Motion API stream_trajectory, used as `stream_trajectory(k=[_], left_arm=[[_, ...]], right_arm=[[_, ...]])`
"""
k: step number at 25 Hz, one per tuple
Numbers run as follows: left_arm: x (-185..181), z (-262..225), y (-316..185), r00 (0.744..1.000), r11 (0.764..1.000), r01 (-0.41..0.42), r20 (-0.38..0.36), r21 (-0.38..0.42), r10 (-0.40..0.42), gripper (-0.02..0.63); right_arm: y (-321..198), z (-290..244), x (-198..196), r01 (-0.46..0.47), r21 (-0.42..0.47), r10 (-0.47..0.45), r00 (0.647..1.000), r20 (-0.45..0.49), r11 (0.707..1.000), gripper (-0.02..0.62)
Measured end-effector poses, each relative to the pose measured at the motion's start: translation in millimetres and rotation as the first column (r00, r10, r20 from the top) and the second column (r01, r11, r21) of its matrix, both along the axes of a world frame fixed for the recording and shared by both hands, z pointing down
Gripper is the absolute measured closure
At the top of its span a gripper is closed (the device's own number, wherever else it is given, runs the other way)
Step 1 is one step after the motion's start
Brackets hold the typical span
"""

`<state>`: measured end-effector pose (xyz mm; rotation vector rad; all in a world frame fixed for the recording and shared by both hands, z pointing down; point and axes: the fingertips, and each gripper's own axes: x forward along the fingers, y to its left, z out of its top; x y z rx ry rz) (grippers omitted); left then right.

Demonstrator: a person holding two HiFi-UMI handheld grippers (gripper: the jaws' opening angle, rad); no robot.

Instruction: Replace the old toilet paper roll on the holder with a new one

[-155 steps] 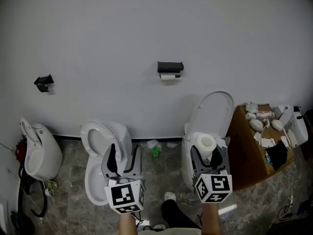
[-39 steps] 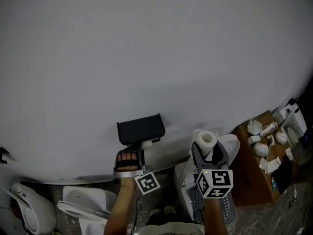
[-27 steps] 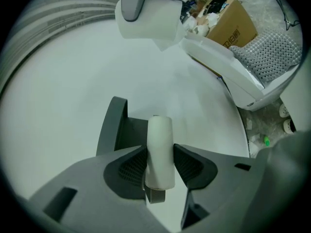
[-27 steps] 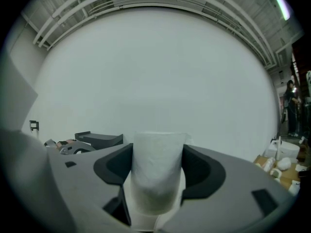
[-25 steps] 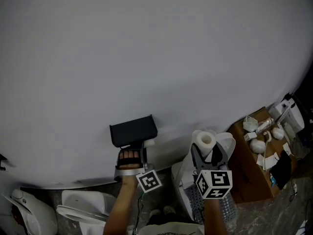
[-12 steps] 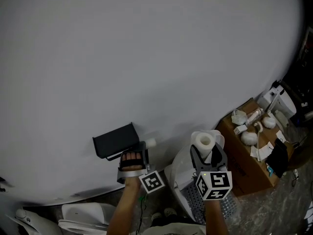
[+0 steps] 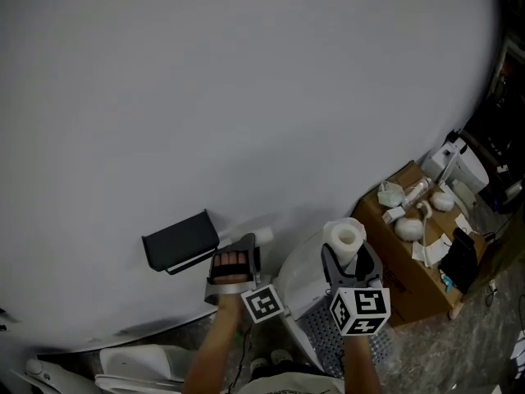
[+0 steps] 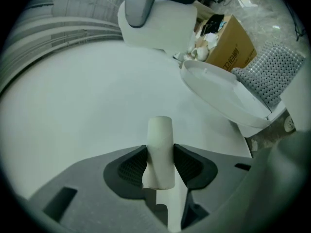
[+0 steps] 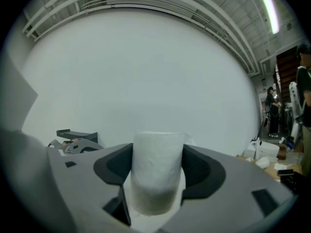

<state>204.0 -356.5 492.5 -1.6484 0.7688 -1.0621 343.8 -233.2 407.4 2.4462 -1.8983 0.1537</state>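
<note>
Left gripper [image 8: 160,168] clamped on the slim bare cardboard tube [image 8: 160,132], just right of the black wall-mounted holder [image 7: 180,240]. Right gripper [image 9: 156,174] grips the full white toilet paper roll [image 7: 344,236], further right. Best: keep tube clear, present roll level, core facing holder.

Bathroom mock-up hall (loose toilets [image 8: 223,93])

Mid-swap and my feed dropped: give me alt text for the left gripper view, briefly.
The left claw is shut on a nearly bare cardboard tube, seen against the white wall. At the top edge is a full white roll; to the right, a white toilet lid and a cardboard box.
</note>
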Motion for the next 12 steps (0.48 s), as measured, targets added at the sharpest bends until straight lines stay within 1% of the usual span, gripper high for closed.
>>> stream_trajectory(k=[2, 4, 6, 7, 8, 9, 11, 12], left_arm=[[4.0, -4.9, 7.3, 0.997, 0.998, -0.016, -0.079, -0.054, 0.012, 0.428], [3.5, -15.8, 14.5, 0.985, 0.994, -0.030, -0.170, -0.101, 0.013, 0.429], [-0.7, -29.9, 20.9, 0.965, 0.991, -0.043, -0.262, -0.130, 0.007, 0.428], [-3.5, -37.0, 23.7, 0.950, 0.988, -0.054, -0.312, -0.145, 0.006, 0.428], [-6.5, -44.0, 26.1, 0.930, 0.984, -0.071, -0.368, -0.164, 0.005, 0.428], [-10.2, -51.1, 28.3, 0.905, 0.977, -0.091, -0.426, -0.192, 0.001, 0.428], [-21.1, -64.4, 31.2, 0.843, 0.958, -0.129, -0.536, -0.257, -0.030, 0.429], [-28.5, -70.3, 32.1, 0.808, 0.947, -0.145, -0.586, -0.287, -0.054, 0.430]], right_arm=[[-0.9, 0.6, 0.9, 0.003, -0.001, -0.003, 1.000, -0.001, 1.000, 0.302], [-3.2, 0.5, 0.0, 0.011, -0.001, -0.011, 1.000, -0.002, 1.000, 0.302], [-6.5, -0.3, -2.4, 0.022, 0.003, -0.022, 1.000, -0.004, 1.000, 0.302], [-8.8, -1.4, -4.3, 0.030, 0.005, -0.030, 1.000, -0.007, 1.000, 0.302], [-11.9, -2.6, -6.5, 0.039, 0.007, -0.039, 0.999, -0.010, 0.999, 0.302], [-15.6, -4.0, -9.3, 0.049, 0.008, -0.049, 0.999, -0.013, 0.999, 0.302], [-23.7, -5.7, -16.6, 0.070, 0.009, -0.070, 0.997, -0.022, 0.998, 0.302], [-27.6, -5.6, -21.3, 0.082, 0.007, -0.082, 0.996, -0.027, 0.997, 0.302]])
